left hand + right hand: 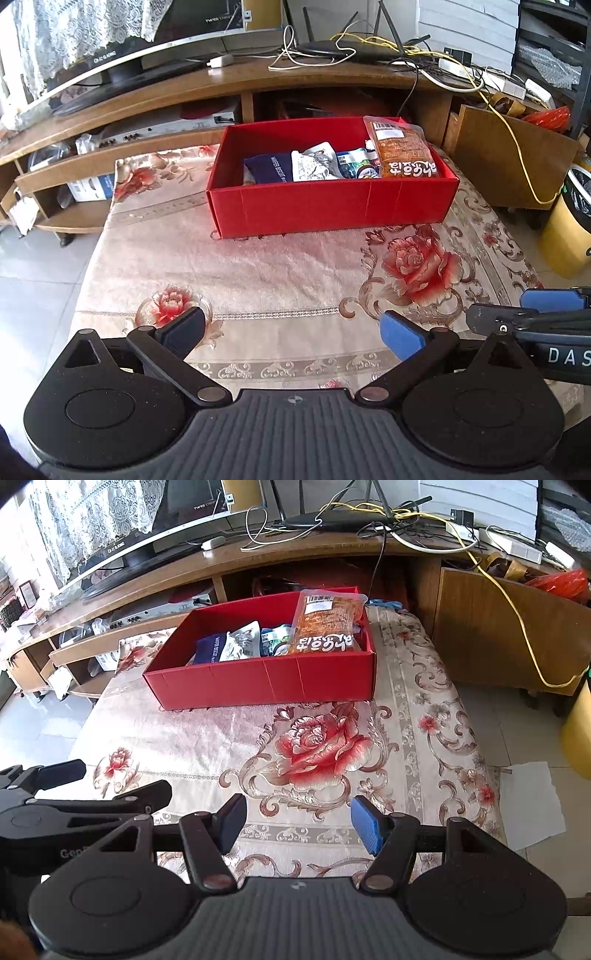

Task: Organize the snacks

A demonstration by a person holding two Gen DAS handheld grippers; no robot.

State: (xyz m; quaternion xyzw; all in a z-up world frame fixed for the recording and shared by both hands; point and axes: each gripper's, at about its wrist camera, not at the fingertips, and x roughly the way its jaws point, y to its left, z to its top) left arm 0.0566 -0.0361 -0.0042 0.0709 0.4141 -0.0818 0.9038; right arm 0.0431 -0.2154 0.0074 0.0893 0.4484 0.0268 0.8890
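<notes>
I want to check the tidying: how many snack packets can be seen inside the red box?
4 in the red box: navy packet leftmost, white packet, blue-green packet, orange packet against the right wall. More may lie underneath.

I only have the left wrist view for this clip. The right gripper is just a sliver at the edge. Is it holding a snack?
Observer: No. The right gripper is open, nothing between its pads, above the flowered cloth.
Operator: Anything on the floor past the table's right side?
Observer: A white sheet of paper lies on the tiles there.
Operator: Anything else I miss?
Observer: Something blue lies just beyond the far right corner of the red box; I cannot tell what.
</notes>
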